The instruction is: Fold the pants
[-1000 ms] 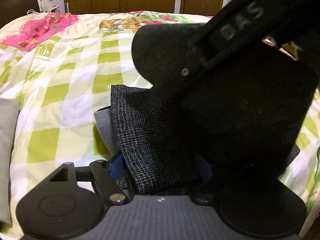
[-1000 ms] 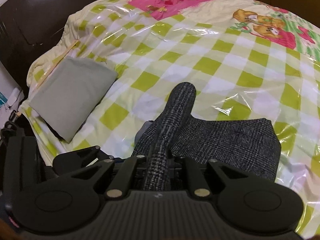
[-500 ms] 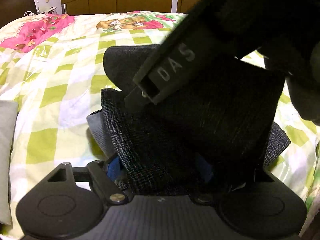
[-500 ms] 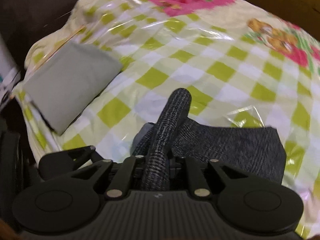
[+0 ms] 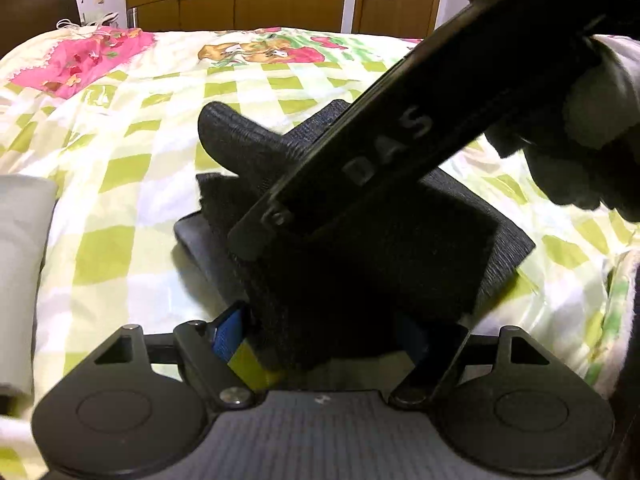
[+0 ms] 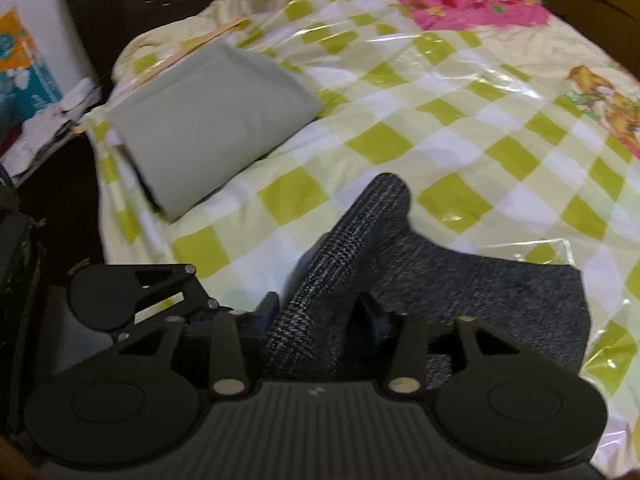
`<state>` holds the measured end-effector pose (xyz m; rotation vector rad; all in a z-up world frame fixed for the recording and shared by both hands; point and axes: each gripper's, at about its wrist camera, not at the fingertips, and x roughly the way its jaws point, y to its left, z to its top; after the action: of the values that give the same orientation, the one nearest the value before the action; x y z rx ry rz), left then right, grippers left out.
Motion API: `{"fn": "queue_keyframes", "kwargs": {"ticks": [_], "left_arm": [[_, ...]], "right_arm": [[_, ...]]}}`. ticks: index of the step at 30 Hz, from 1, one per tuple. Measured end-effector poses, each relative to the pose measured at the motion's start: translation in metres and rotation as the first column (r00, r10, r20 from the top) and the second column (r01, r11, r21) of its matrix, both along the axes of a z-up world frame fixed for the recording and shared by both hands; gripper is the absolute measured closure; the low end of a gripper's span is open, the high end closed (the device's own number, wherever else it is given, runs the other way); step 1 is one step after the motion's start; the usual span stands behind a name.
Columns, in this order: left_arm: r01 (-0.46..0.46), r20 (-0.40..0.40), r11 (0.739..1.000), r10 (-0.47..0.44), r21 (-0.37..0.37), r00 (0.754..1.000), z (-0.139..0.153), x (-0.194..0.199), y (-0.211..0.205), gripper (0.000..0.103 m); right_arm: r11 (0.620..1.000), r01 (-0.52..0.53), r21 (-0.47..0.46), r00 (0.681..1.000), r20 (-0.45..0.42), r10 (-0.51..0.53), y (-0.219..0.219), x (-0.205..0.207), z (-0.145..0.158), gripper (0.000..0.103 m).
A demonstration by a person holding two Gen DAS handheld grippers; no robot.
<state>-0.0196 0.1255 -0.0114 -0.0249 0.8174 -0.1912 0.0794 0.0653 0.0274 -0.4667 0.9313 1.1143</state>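
While the pants lie as a compact dark block on the checked bedspread, one thick fold of them stands up between the fingers of the right gripper. Its jaws are opening, with cloth between them but visible gaps on both sides, so the pads appear to have let go. The left wrist view shows the same block near the bed's front edge, with the right tool crossing above it and a hand on its handle. The left gripper is spread wide, a blue pad at each side; cloth lies between the fingers, but whether either pad touches it cannot be told.

Progress, as a judgement: the garment is already folded down to a small rectangle several layers thick, with a grey edge, perhaps a lining, showing at its left side. The final fold seems to be being laid down and released. What remains is for the raised roll to drop flat, both tools to draw clear, and perhaps a smoothing of the top layer. A folded grey cloth lies apart, near the bed's corner.
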Motion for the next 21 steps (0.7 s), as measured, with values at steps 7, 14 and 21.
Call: {"fn": "queue_keyframes", "kwargs": {"ticks": [7,14,21], "left_arm": [[-0.045,-0.033,0.998,0.044,-0.035,0.999,-0.001,-0.021,0.016,0.015],[-0.080,-0.014,0.995,0.080,-0.065,0.997,0.011,-0.033,0.024,0.015],[-0.076,-0.017,0.996,0.075,-0.036,0.997,0.011,-0.035,0.023,0.015]], "right_arm": [[0.998,-0.020,0.060,0.992,-0.123,0.027,-0.010,0.003,0.003,0.055],[0.978,0.074,0.193,0.970,-0.242,-0.025,-0.015,0.022,0.019,0.056],[0.987,0.076,0.143,0.992,-0.114,-0.060,0.000,0.042,0.012,0.055]]}}
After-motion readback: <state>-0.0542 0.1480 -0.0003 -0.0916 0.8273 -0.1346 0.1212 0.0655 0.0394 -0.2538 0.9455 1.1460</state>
